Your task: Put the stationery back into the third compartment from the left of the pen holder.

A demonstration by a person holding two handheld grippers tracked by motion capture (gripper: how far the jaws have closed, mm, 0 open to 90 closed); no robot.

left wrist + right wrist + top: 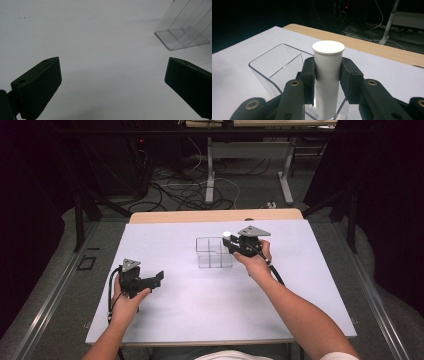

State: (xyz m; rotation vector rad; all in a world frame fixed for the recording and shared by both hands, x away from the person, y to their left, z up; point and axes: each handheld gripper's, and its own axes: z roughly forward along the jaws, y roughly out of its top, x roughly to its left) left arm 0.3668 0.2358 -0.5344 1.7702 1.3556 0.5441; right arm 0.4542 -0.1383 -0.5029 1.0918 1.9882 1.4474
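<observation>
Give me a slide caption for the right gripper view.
Right gripper holds a white tube upright over a clear divided box.

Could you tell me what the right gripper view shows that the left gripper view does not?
Right gripper view: the right gripper shut on an upright white tube, its lower end inside the clear box, and a wooden table edge. Left gripper view: the left gripper open over bare white sheet, nothing between its jaws. Both show the clear box and the white sheet.

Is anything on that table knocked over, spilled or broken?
Nothing stands out. The clear divided box stands upright on the white table sheet, and the right tongs hold a white capped tube upright, partly down inside it.
</observation>
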